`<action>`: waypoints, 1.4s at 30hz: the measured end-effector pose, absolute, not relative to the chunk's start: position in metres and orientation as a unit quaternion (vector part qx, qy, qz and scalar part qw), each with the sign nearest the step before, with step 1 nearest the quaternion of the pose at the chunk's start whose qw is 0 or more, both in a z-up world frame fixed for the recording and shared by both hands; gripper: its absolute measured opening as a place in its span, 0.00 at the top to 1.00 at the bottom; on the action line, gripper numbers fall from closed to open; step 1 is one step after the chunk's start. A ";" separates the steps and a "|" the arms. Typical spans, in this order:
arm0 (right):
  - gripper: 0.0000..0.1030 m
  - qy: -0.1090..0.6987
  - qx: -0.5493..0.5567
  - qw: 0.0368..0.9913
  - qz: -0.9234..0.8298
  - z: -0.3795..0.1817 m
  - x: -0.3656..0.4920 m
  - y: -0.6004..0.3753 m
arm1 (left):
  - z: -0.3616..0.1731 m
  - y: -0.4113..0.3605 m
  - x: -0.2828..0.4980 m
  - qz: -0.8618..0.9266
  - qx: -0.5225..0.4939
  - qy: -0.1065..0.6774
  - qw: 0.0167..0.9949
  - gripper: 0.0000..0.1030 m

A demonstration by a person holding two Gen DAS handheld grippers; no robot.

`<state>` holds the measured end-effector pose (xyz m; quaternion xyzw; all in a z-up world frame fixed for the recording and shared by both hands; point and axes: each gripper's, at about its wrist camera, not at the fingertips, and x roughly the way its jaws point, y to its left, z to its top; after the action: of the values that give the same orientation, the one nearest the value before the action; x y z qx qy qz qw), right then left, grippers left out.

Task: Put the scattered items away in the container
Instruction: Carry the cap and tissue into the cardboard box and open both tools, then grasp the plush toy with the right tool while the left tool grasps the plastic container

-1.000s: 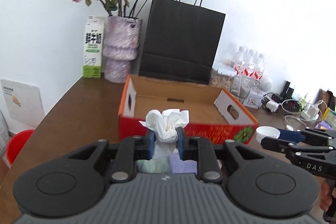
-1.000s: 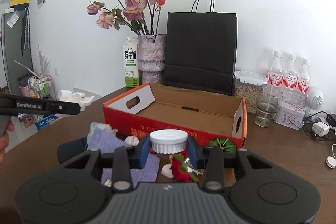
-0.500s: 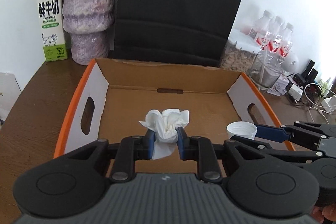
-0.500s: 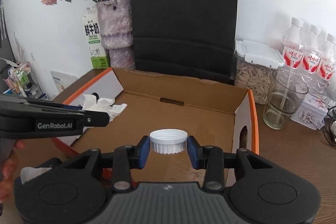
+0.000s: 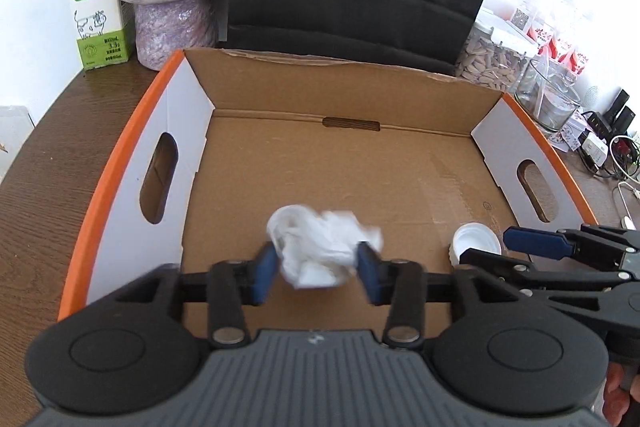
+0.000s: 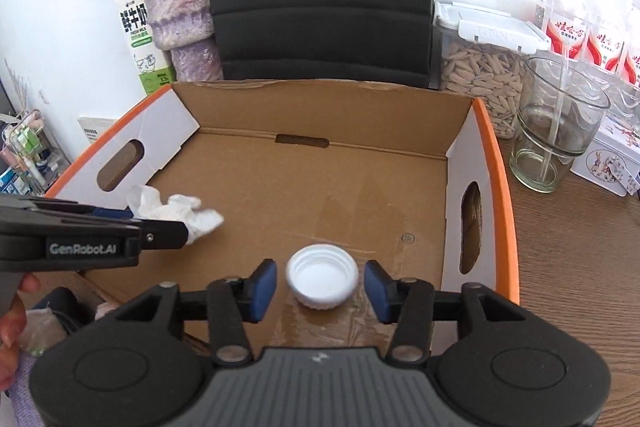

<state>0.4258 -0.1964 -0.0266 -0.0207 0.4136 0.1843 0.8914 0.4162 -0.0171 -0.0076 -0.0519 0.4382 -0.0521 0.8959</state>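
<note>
Both grippers' jaws have just been opening over the cardboard box (image 5: pixel 400 183): left gripper (image 5: pixel 318 273) spread around the blurred crumpled tissue (image 5: pixel 320 247), right gripper (image 6: pixel 320 285) clear of the white cap (image 6: pixel 322 277) on the floor — lift straight up, avoid snagging tissue.

Left hand-held gripper (image 5: pixel 316 273) tilted steeply downward, jaws just opened, blue pads standing apart. Right hand-held gripper (image 6: pixel 320 285) at the same downward tilt just to its right, jaws likewise just opened. Fingers (image 6: pixel 12 311) wrap the left handle.
</note>
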 end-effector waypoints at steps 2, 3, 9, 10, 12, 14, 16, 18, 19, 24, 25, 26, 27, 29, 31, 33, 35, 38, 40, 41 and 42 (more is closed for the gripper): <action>0.49 0.416 -0.015 0.890 0.187 -0.027 0.427 -0.198 | -0.006 -0.019 0.415 -0.049 -0.048 0.435 0.898 0.33; 0.49 0.416 -0.014 0.890 0.188 -0.028 0.427 -0.198 | -0.006 -0.019 0.414 -0.048 -0.047 0.435 0.898 0.29; 0.48 0.415 -0.011 0.890 0.188 -0.028 0.427 -0.199 | -0.007 -0.013 0.412 -0.046 -0.057 0.438 0.896 0.28; 0.45 0.414 -0.009 0.890 0.189 -0.027 0.426 -0.199 | -0.006 -0.011 0.411 -0.049 -0.059 0.436 0.897 0.28; 0.35 0.408 -0.006 0.891 0.200 -0.024 0.424 -0.199 | -0.003 -0.010 0.409 -0.049 -0.059 0.432 0.899 0.26; 0.27 0.401 -0.011 0.892 0.210 -0.019 0.420 -0.197 | 0.003 -0.009 0.406 -0.055 -0.058 0.423 0.903 0.25; 0.16 0.389 -0.025 0.896 0.214 -0.012 0.412 -0.193 | 0.010 -0.010 0.400 -0.059 -0.059 0.412 0.907 0.20; 0.13 0.375 -0.035 0.900 0.218 -0.003 0.402 -0.191 | 0.020 -0.010 0.391 -0.067 -0.056 0.396 0.914 0.15; 0.10 0.368 -0.038 0.903 0.220 0.002 0.397 -0.191 | 0.025 -0.010 0.385 -0.071 -0.052 0.387 0.918 0.08; 0.00 0.328 -0.049 0.914 0.232 0.027 0.362 -0.199 | 0.052 -0.010 0.345 -0.088 -0.036 0.337 0.937 0.00; 0.00 0.322 -0.050 0.916 0.232 0.031 0.354 -0.203 | 0.056 -0.009 0.337 -0.090 -0.035 0.330 0.939 0.00; 0.00 0.317 -0.051 0.918 0.232 0.034 0.346 -0.206 | 0.060 -0.008 0.327 -0.092 -0.034 0.323 0.941 0.00; 0.00 0.313 -0.051 0.920 0.232 0.037 0.339 -0.210 | 0.063 -0.008 0.318 -0.094 -0.031 0.316 0.944 0.00; 0.00 0.308 -0.052 0.922 0.227 0.042 0.321 -0.218 | 0.067 -0.007 0.299 -0.096 -0.028 0.304 0.948 0.00; 0.00 0.304 -0.053 0.924 0.224 0.043 0.303 -0.226 | 0.070 -0.003 0.280 -0.096 -0.029 0.293 0.951 0.00; 0.00 0.303 -0.051 0.926 0.221 0.042 0.284 -0.235 | 0.071 -0.001 0.261 -0.102 -0.031 0.286 0.952 0.00; 0.00 0.304 -0.048 0.926 0.220 0.039 0.265 -0.244 | 0.069 0.003 0.242 -0.103 -0.034 0.282 0.953 0.00; 0.00 0.307 -0.042 0.927 0.211 0.033 0.236 -0.258 | 0.061 0.009 0.217 -0.101 -0.047 0.283 0.953 0.00; 0.00 0.307 -0.038 0.929 0.204 0.028 0.216 -0.265 | 0.053 0.012 0.200 -0.097 -0.054 0.286 0.952 0.00; 0.00 0.308 -0.035 0.929 0.201 0.025 0.205 -0.269 | 0.049 0.014 0.193 -0.097 -0.055 0.289 0.951 0.00; 0.00 0.307 -0.033 0.930 0.197 0.022 0.194 -0.273 | 0.043 0.016 0.183 -0.096 -0.058 0.293 0.949 0.00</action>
<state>0.1943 -0.2729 0.0216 -0.0332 0.3072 0.1970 0.9304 0.1832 0.0164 0.0432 -0.0585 0.2933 -0.0965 0.9493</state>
